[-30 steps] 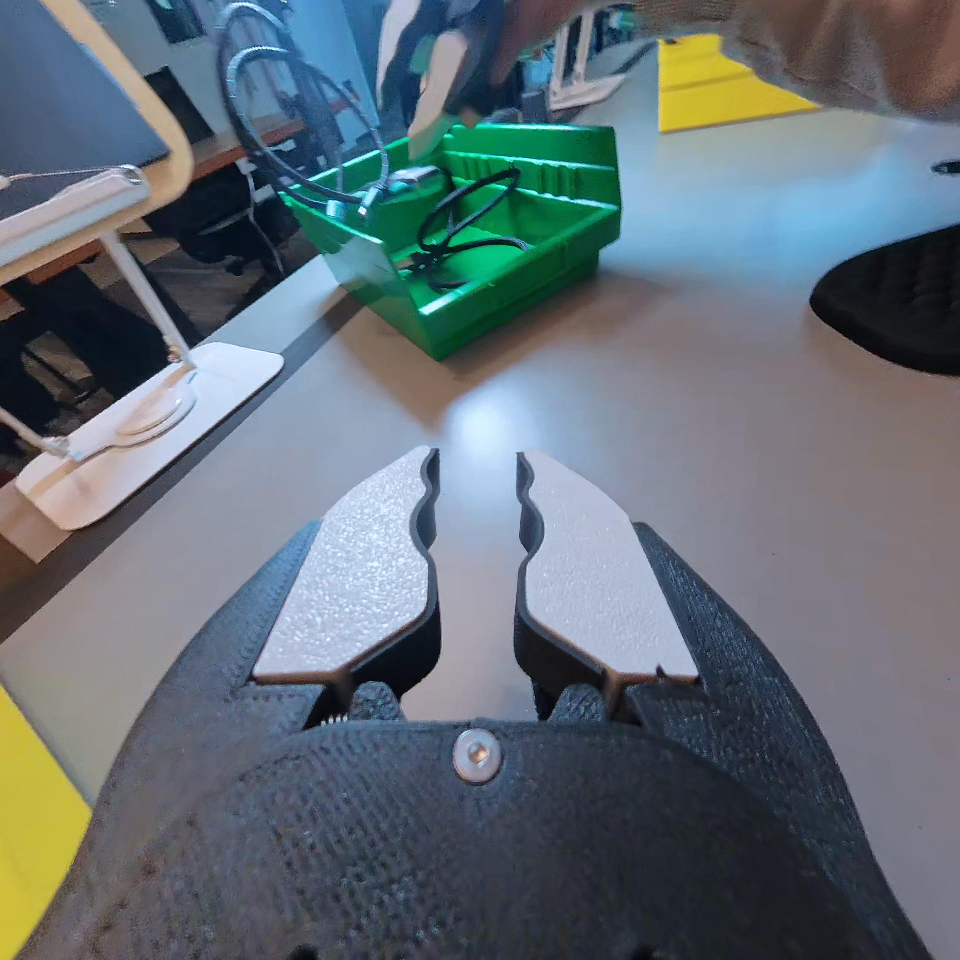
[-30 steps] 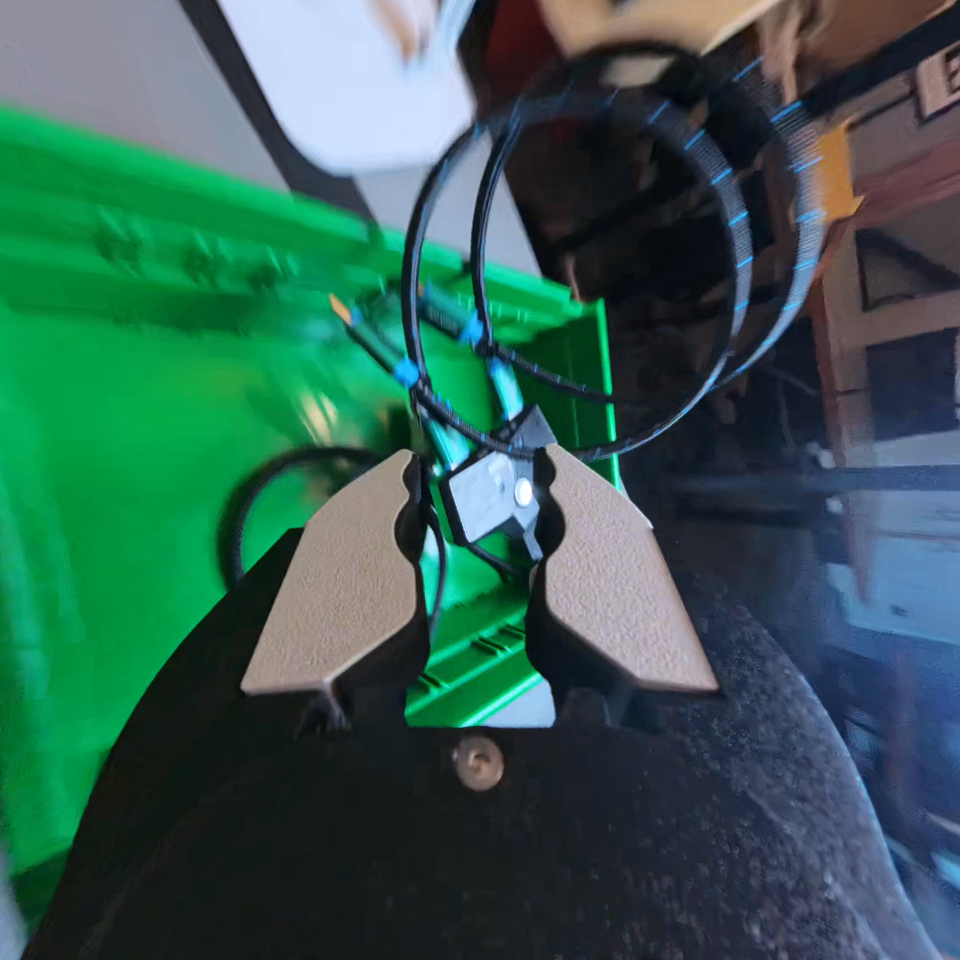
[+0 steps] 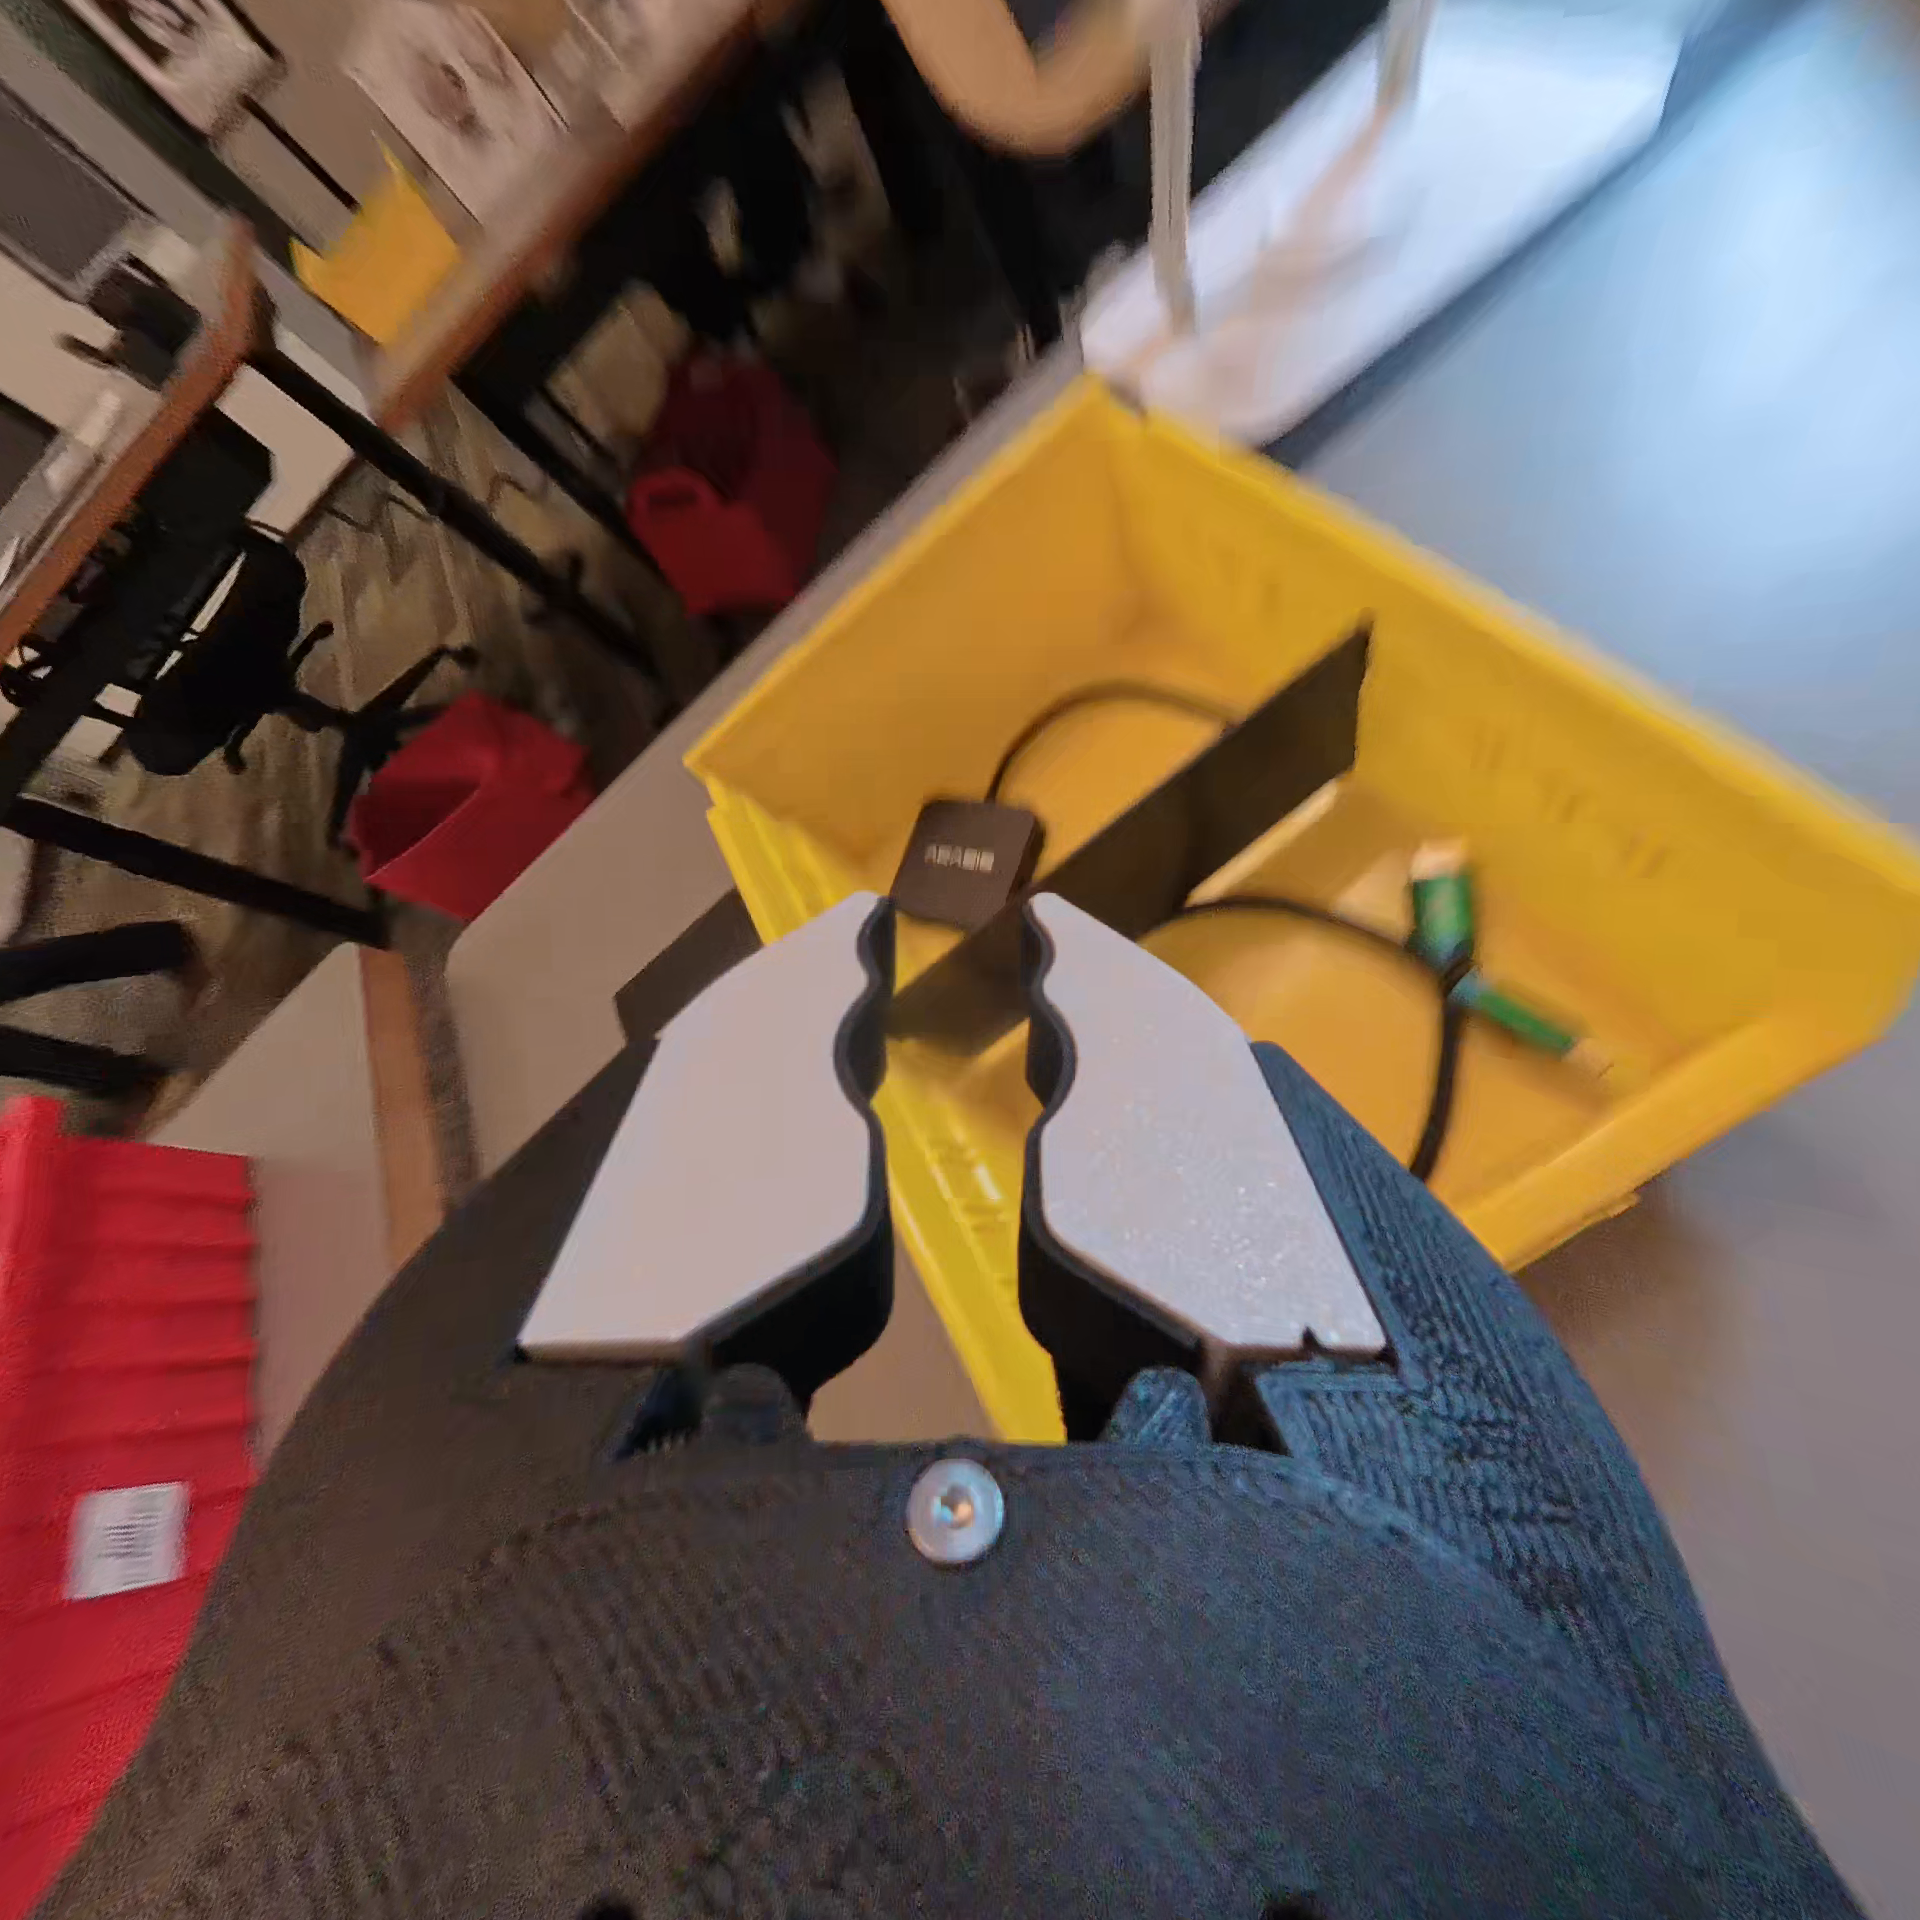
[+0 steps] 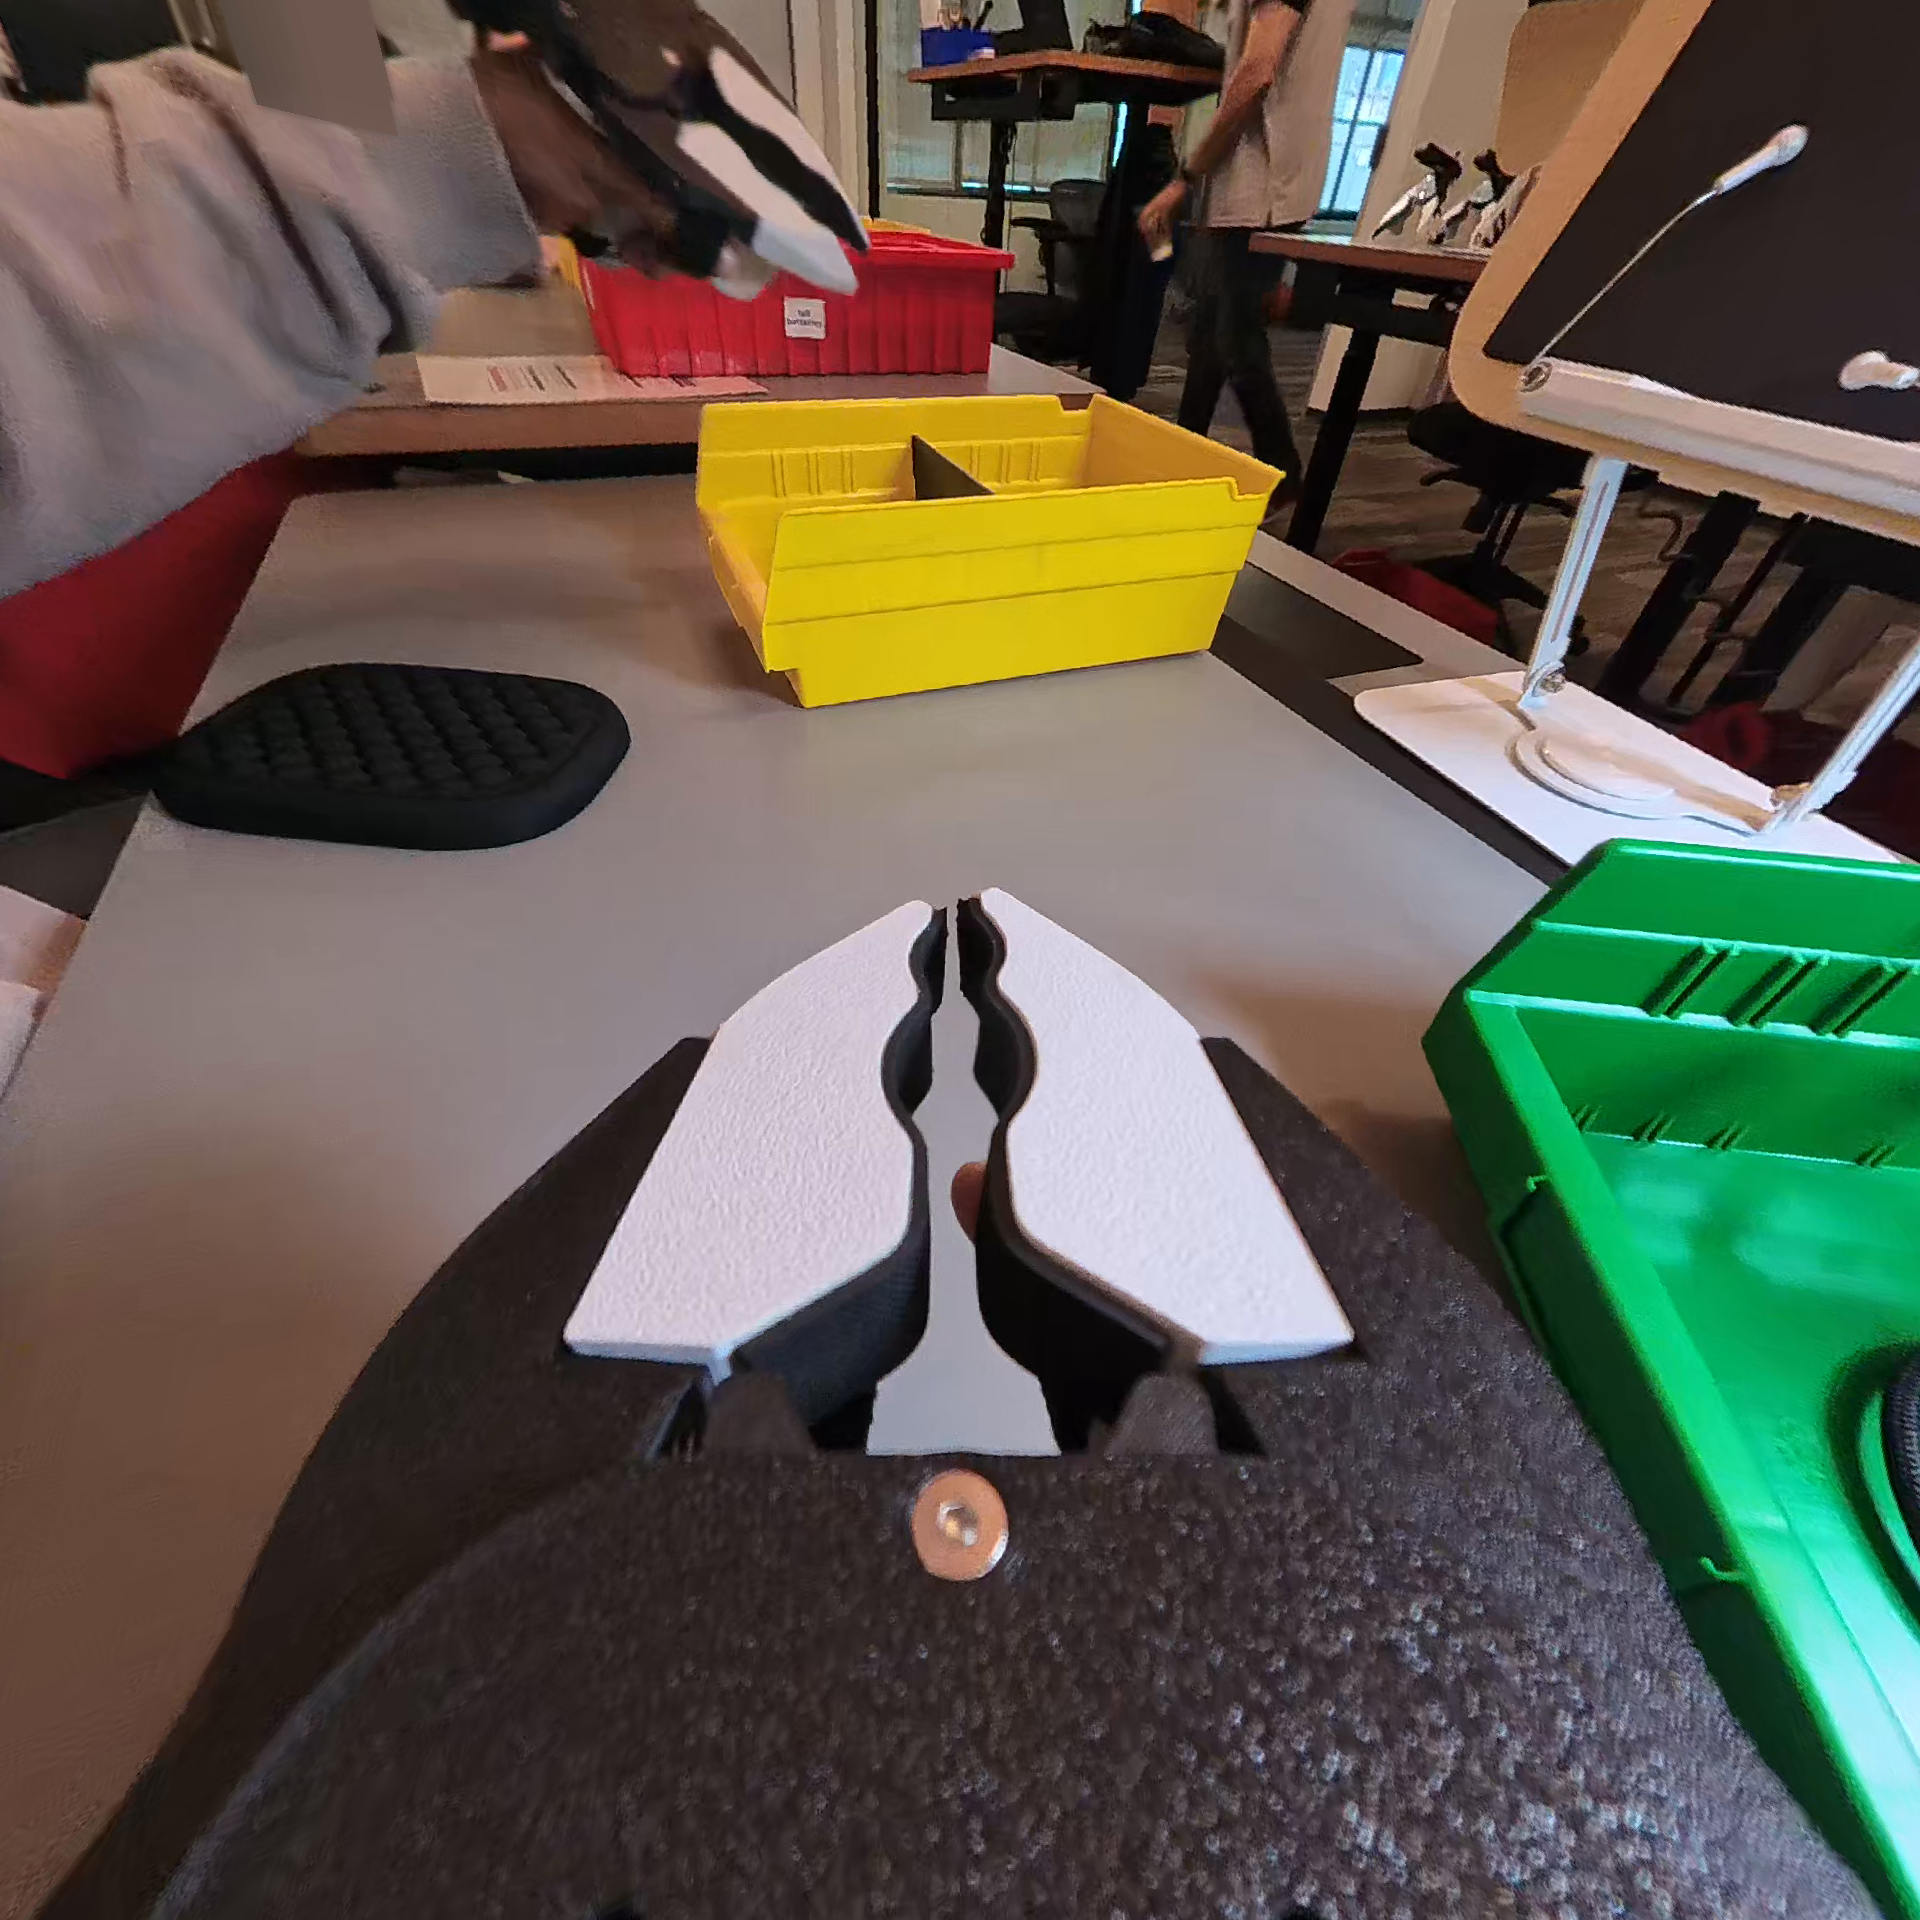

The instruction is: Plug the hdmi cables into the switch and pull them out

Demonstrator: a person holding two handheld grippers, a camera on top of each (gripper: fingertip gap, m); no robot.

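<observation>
In the left wrist view my left gripper (image 3: 958, 920) is open and empty, tilted over a yellow bin (image 3: 1621, 831) split by a black divider (image 3: 1195, 800). A small black switch box (image 3: 961, 862) with a black lead lies in the far compartment, just beyond my fingertips. A green-ended HDMI cable (image 3: 1444, 914) lies in the near compartment. In the right wrist view my right gripper (image 4: 956, 909) is shut and empty, low over the grey table (image 4: 935, 769). The left gripper (image 4: 790, 234) shows there at top left, above the yellow bin (image 4: 987, 582).
A green bin (image 4: 1714, 1143) stands close on the right with a black cable (image 4: 1901, 1455) at its edge. A black dimpled pad (image 4: 395, 753) lies on the left. A red bin (image 4: 790, 312) stands behind the yellow one. A white stand base (image 4: 1558, 769) is at the right. A person stands in the background. Spacing between my two grippers at the tips: around 45 centimeters.
My right gripper has let go of the black plug and cable and pulled back from the green bin to the table. My left gripper has moved from the table to above the yellow bin.
</observation>
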